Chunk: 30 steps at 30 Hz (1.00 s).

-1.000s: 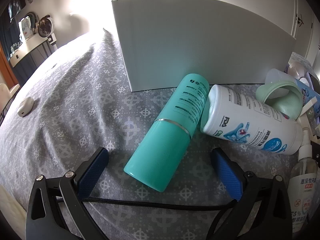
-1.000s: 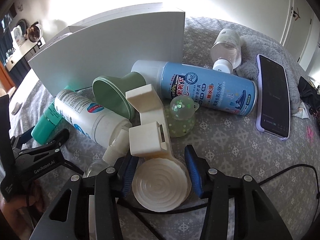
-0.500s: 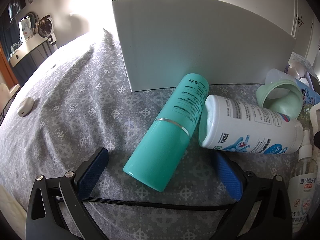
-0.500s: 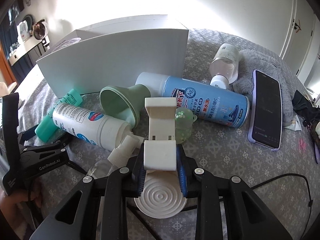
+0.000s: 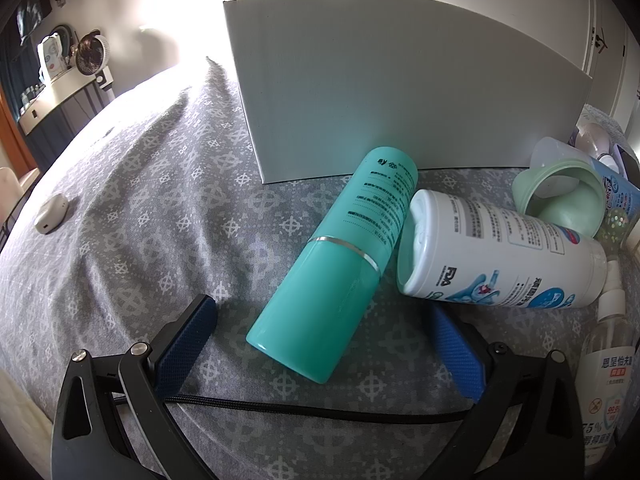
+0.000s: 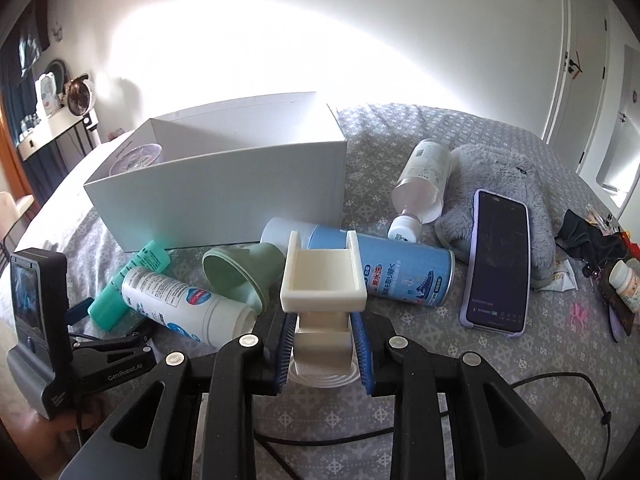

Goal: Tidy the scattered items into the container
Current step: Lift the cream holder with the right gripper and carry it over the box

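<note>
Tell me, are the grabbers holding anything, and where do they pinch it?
The right gripper pinches the cream plastic holder by its lower stem, just above the round base. The left gripper holds nothing; it sits open around the teal bottle.

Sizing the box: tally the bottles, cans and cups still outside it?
Bottles: 4 (teal bottle, clear white-capped bottle, sanitizer spray bottle, pill bottle)
Cans: 2 (white canister, blue spray can)
Cups: 1 (green cup)
Total: 7
</note>
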{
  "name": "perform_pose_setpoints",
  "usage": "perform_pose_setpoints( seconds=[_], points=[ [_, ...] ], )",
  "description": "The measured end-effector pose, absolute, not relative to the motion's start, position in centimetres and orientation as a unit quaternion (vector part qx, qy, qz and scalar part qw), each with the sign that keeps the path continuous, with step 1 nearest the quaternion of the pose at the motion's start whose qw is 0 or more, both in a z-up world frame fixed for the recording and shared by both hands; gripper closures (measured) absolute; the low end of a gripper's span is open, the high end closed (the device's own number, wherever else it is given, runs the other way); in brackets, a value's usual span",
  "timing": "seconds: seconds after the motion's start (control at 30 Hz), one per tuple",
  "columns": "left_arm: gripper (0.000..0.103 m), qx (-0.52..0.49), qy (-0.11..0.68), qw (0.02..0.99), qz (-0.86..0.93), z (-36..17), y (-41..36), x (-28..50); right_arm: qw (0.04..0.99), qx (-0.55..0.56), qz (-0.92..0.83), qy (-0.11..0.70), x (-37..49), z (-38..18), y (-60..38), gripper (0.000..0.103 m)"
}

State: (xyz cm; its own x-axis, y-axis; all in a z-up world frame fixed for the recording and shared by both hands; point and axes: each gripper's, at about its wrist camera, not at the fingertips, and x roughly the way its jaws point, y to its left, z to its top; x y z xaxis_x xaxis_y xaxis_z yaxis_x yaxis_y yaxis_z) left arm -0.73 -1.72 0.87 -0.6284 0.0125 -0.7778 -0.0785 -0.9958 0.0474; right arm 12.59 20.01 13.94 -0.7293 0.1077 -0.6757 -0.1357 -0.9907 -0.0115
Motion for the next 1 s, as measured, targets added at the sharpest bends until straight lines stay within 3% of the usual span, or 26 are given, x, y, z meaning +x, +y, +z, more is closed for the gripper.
perform_pose_setpoints(
  seconds=[0.3,0.47,0.8,1.0],
  points=[
    [0.000,-0.431,0.036,0.026,0.901,1.0,-1.7,-0.7,0.072,-0.248,0.966,-0.010,8.7,22.9,19.1,0.079],
    [0.000,-0.431,0.033,0.027,0.902,1.2,-1.5,-0.4,0.067,-0.226,0.972,-0.010,3.8,25.1,17.9,0.079],
    [0.000,-0.430,0.033,0.027,0.902,1.3,-1.4,-0.3,0.077,-0.296,0.952,-0.009,-6.0,19.7,16.2,0.079],
    [0.000,-0.430,0.033,0.027,0.902,1.3,-1.4,-0.3,0.073,-0.347,0.935,-0.014,-7.1,15.2,16.6,0.079]
  ],
)
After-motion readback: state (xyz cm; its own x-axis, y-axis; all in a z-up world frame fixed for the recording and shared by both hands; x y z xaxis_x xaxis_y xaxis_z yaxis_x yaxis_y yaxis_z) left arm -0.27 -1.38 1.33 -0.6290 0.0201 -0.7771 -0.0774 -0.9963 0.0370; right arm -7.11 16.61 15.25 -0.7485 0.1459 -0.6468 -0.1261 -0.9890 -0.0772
